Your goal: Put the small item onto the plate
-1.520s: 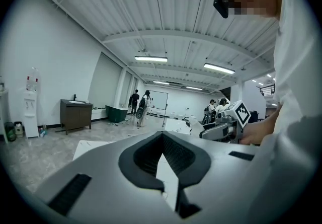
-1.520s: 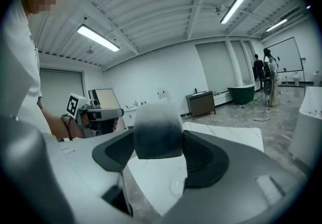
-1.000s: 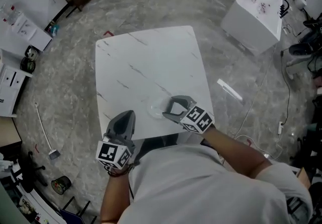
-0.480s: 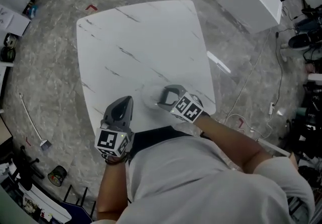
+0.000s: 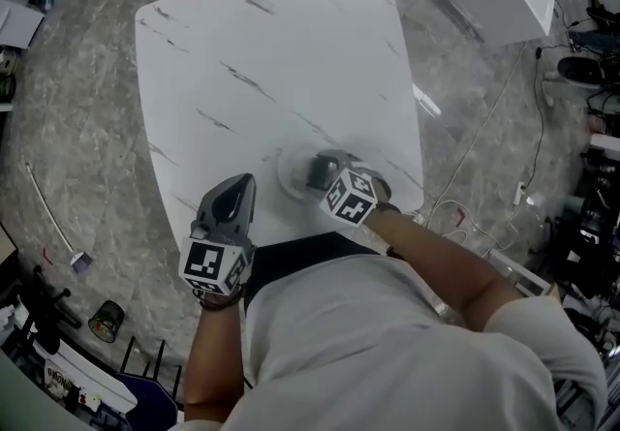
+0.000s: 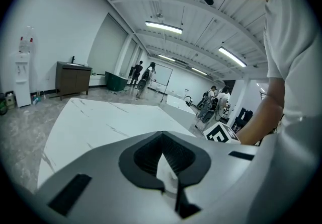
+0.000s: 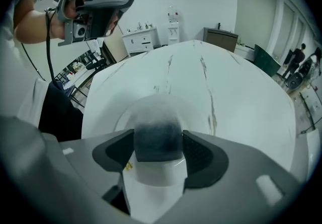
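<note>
Now the right gripper [image 5: 323,170] has come over the clear plate [image 5: 287,175] near the marble surface's [image 5: 262,61] near edge, fingers clamped on the small dark item [image 7: 157,141] above it, so release seems next. The left gripper [image 5: 235,195], near left, is clenched and empty.

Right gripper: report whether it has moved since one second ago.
Yes. In the head view the right gripper, shut on the small item, has come leftward, farther over the plate.
</note>
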`<action>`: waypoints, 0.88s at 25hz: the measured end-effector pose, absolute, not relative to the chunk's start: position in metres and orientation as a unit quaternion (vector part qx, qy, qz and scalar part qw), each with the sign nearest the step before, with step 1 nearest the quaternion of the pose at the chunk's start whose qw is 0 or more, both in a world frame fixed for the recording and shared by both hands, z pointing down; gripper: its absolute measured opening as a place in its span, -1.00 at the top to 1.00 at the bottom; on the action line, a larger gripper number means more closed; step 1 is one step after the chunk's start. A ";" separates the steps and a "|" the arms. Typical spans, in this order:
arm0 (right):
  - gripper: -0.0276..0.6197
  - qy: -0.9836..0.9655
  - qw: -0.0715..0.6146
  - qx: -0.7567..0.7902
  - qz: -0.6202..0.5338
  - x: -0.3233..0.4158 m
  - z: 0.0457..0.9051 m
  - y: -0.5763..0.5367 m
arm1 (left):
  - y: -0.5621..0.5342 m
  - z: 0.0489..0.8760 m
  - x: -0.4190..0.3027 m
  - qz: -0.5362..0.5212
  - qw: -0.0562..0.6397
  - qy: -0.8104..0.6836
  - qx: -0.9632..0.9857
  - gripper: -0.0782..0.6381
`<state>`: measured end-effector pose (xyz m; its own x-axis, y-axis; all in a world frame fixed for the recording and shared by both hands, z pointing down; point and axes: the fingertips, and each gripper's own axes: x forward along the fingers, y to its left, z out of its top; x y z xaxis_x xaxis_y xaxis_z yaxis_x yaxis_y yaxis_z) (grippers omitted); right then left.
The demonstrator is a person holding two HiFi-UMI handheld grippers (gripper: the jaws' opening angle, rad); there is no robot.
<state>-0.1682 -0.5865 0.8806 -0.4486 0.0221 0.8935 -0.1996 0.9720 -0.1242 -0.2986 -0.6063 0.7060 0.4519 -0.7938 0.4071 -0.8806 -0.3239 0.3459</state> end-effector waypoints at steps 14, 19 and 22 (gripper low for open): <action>0.07 -0.895 0.424 0.089 0.106 -0.180 0.812 -0.603 | -0.594 0.688 -0.300 0.079 0.261 -0.521 0.809 0.77; 0.41 -0.941 0.315 0.102 0.077 -0.170 0.715 -0.616 | -0.596 0.641 -0.278 0.066 0.230 -0.524 0.817 0.77; 0.60 -0.959 0.252 0.113 0.057 -0.164 0.650 -0.615 | -0.594 0.603 -0.265 0.059 0.207 -0.524 0.824 0.77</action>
<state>-0.1645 -0.6151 0.6503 -0.8471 -0.1877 0.4971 -0.2454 0.9680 -0.0527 -0.2652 -0.5944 0.6026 0.4428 -0.8396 0.3146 -0.8887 -0.3644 0.2782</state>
